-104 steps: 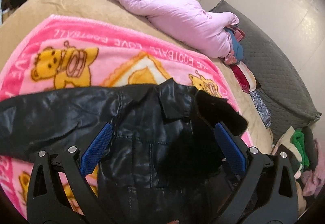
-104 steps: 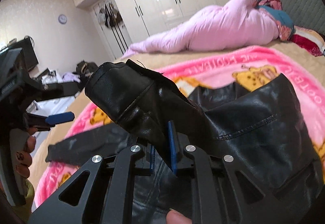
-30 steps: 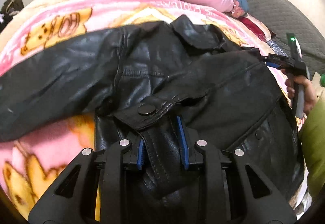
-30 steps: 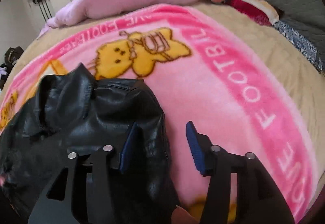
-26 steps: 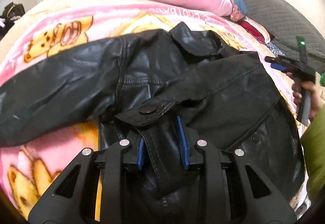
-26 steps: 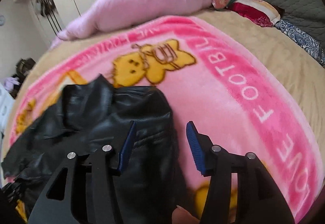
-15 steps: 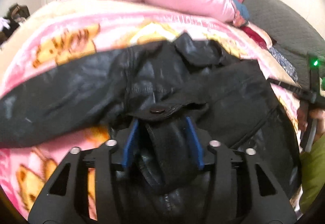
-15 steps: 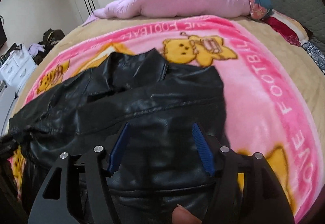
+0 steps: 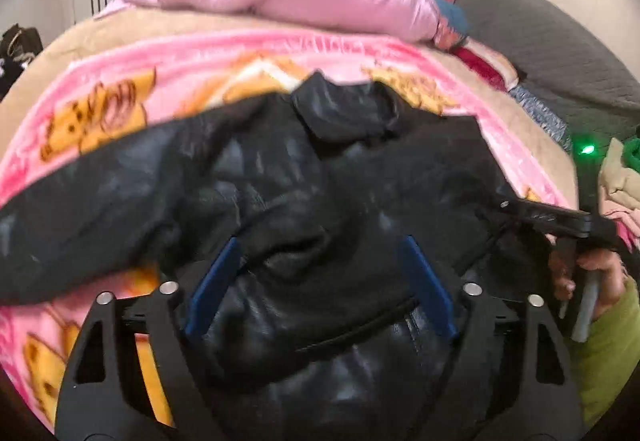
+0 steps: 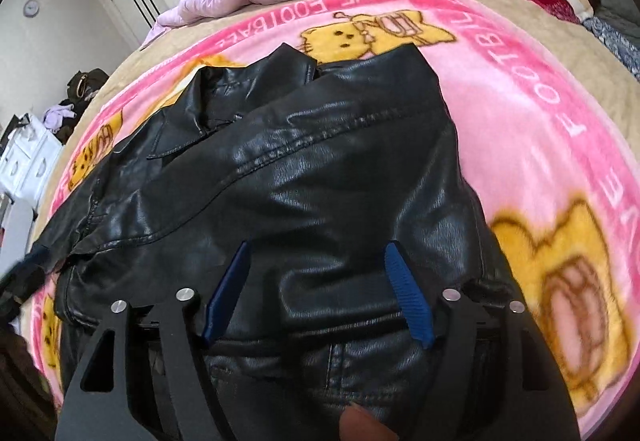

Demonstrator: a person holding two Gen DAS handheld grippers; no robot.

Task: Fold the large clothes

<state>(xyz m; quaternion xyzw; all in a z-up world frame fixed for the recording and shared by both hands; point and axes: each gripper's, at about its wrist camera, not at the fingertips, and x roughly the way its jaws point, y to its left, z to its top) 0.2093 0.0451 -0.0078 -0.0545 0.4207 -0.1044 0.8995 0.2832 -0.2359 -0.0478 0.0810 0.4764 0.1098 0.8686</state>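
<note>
Your left claw (image 9: 318,283) has let go of the cuff it pinched a second ago and is opening over the black jacket (image 9: 320,181), which lies on the pink blanket (image 9: 120,73). Your right claw (image 10: 316,295) is opening too, empty, above the jacket's folded-in sleeve: one sleeve is done.

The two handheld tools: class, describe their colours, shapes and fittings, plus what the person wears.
Each tool, left tool and right tool, has black angular arms with triangular cut-outs, silver round bolts and ribbed blue pads. A green light glows on the right one. The sleeve is olive green.
</note>
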